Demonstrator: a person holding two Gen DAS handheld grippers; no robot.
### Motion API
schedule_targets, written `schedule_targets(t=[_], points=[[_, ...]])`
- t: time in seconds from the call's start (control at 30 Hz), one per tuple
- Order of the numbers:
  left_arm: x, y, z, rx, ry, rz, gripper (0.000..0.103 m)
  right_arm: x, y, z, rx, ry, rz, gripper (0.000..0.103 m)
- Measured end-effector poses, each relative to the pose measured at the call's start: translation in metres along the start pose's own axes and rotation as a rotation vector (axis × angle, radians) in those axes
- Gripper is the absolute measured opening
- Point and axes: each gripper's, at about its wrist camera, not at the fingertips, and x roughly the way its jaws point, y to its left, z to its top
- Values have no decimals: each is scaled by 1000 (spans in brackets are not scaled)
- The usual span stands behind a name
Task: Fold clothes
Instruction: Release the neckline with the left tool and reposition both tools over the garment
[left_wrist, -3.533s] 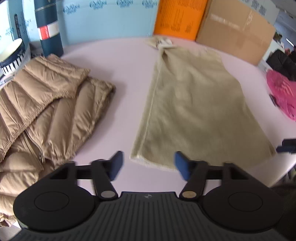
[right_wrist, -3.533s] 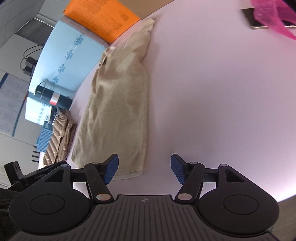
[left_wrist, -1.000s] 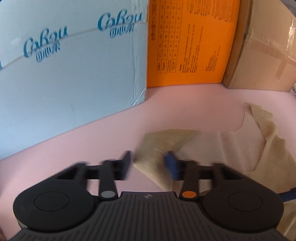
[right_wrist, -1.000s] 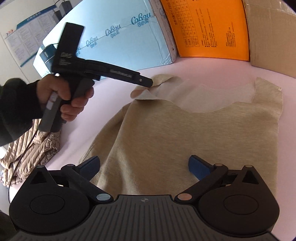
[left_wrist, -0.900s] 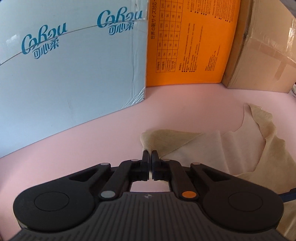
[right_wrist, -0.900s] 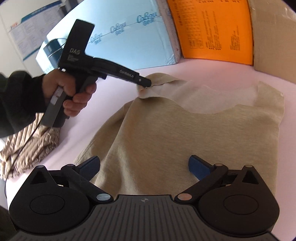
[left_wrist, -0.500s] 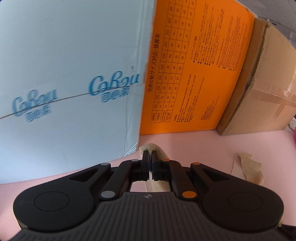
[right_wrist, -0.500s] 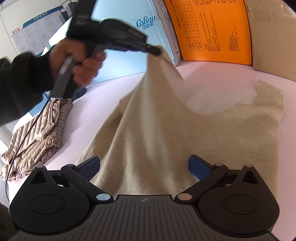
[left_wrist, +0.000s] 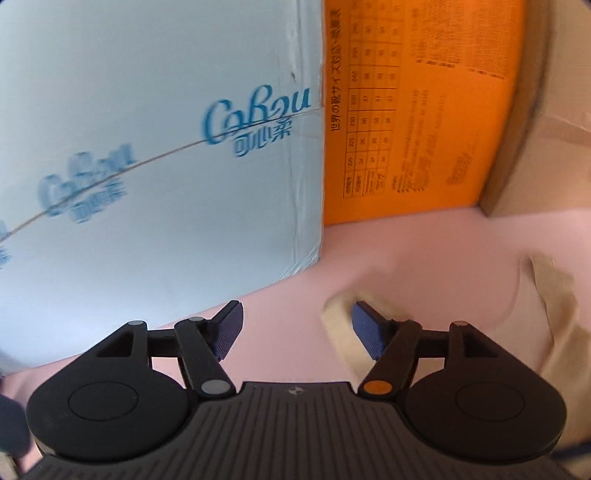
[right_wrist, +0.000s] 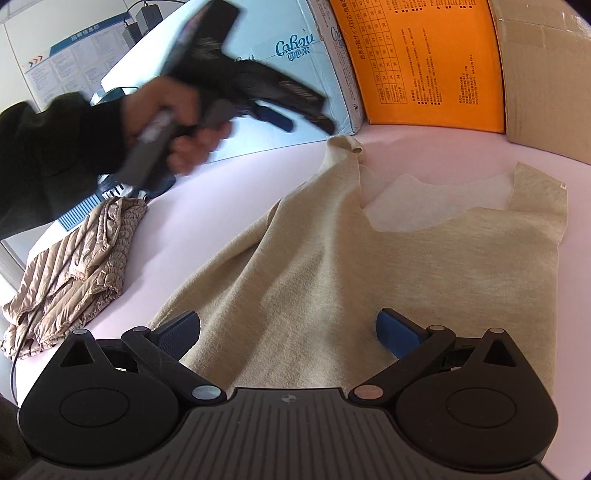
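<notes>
A beige sleeveless top (right_wrist: 332, 266) lies spread on the pink table (right_wrist: 424, 147), neckline toward the boxes. Its left shoulder strap (right_wrist: 343, 144) rests crumpled on the table, with a ridge of cloth running down from it. My left gripper (left_wrist: 297, 326) is open; the strap (left_wrist: 338, 321) lies just beside its right finger, held by neither. In the right wrist view the left gripper (right_wrist: 303, 122) shows blurred in a person's hand (right_wrist: 177, 122), above and left of the strap. My right gripper (right_wrist: 288, 330) is open, low over the top's lower part, nothing between its fingers.
A light blue box (left_wrist: 147, 129), an orange box (left_wrist: 417, 110) and a brown cardboard box (right_wrist: 546, 74) line the table's far edge. A tan puffer jacket (right_wrist: 74, 266) lies at the left. A dark sleeve (right_wrist: 48, 155) reaches in from the left.
My left gripper was shut on the strap and lifted it; now it is open, the strap has dropped onto the table, and the gripper has pulled back. The right gripper stayed open and still.
</notes>
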Motion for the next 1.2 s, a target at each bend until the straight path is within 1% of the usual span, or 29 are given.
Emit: schedule_targets(t=[0.07, 0.17, 0.23, 0.33, 0.37, 0.4, 0.43, 0.47, 0.5, 0.53, 0.57, 0.63, 0.67, 0.77, 0.83, 0.87, 1.0, 1.03, 1.07, 1.1, 1.13, 1.17, 1.2], points=[[-22, -4, -19, 97, -12, -5, 64, 0, 1, 0, -7, 2, -4, 103], [-58, -21, -50, 242, -51, -19, 64, 1, 2, -1, -19, 5, -11, 103], [-77, -34, -67, 297, -64, -60, 64, 1, 3, -1, -26, 6, -15, 103], [-78, -60, -84, 322, -42, -37, 64, 2, 5, -1, -37, 9, -22, 103], [-79, -68, -90, 330, -35, -29, 55, 2, 5, -1, -41, 10, -24, 103], [-79, -77, -96, 338, -27, -22, 47, 2, 6, -1, -45, 11, -26, 103], [-80, -82, -101, 340, -18, -17, 36, 2, 6, -1, -49, 12, -28, 103], [-81, -80, -104, 324, -3, -21, 29, 2, 7, -1, -52, 13, -30, 103], [-82, -78, -108, 309, 9, -22, 26, 2, 7, -1, -56, 14, -30, 103], [-80, -77, -112, 295, 12, -13, 17, 2, 7, -1, -59, 15, -31, 103], [-78, -77, -115, 281, 16, -5, 10, 2, 7, -2, -60, 14, -31, 103], [-78, -71, -118, 233, 6, 11, 3, 2, 7, -2, -61, 12, -31, 103], [-78, -66, -119, 201, 1, 27, 3, 2, 7, -2, -61, 11, -31, 103], [-76, -39, -122, 84, 16, 141, 3, 2, 8, -2, -67, 12, -30, 103], [-74, -18, -127, 16, 45, 238, 3, 2, 8, -2, -66, 13, -31, 103], [-74, -9, -129, -16, 52, 272, 3, 2, 8, -1, -65, 13, -32, 103], [-86, 7, -123, -108, 15, 263, 4, 2, 8, 0, -62, 14, -33, 103], [-83, 1, -117, -93, 2, 242, 8, 2, 8, 0, -61, 14, -33, 103], [-79, -4, -111, -79, -11, 220, 18, 2, 8, 0, -61, 15, -34, 103], [-76, -10, -105, -65, -24, 199, 25, 2, 9, 0, -60, 15, -34, 103], [-72, -15, -99, -50, -37, 178, 37, 2, 9, 1, -59, 15, -34, 103], [-69, -21, -94, -36, -49, 156, 42, 2, 9, 1, -59, 15, -35, 103], [-66, -26, -88, -22, -62, 135, 42, 2, 8, 1, -53, 14, -33, 103]])
